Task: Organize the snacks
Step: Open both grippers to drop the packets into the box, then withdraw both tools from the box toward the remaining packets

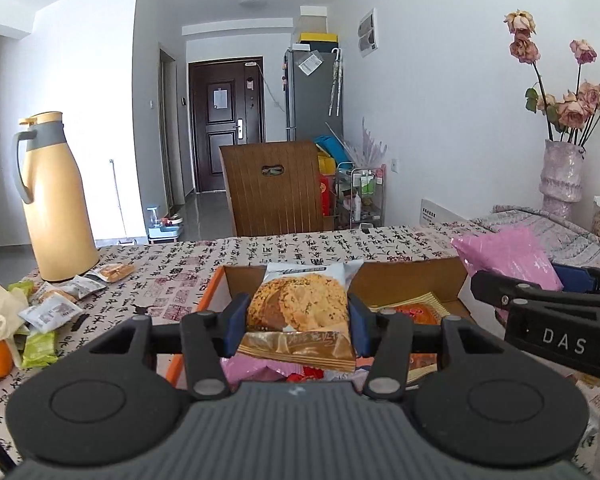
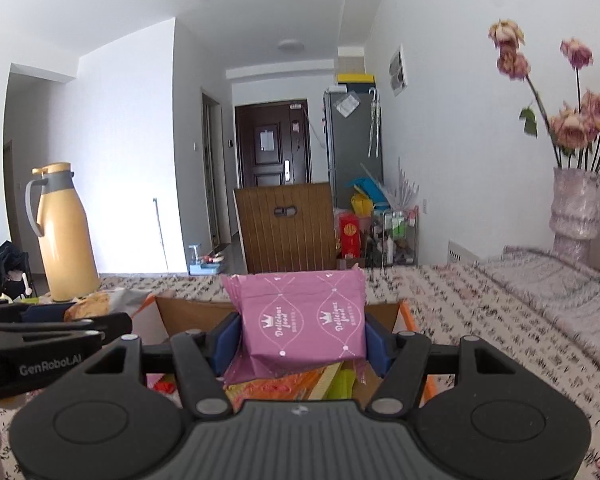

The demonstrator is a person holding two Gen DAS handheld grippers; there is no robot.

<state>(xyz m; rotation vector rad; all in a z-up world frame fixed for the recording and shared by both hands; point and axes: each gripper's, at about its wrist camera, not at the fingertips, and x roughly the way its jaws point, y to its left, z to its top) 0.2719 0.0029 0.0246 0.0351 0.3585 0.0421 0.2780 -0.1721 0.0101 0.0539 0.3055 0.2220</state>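
Left wrist: L gripper (image 1: 298, 320) clamps cookie pkt (image 1: 300, 300).

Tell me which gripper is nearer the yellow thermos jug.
Left. The left gripper, over the box, has the yellow thermos jug close on its left; the right gripper sits farther right.

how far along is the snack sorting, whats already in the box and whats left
Done: several packets already lie in the cardboard box. In hand: the left gripper clamps a cookie packet and the right gripper a pink packet, both over the box. Left: loose packets beside the yellow thermos.
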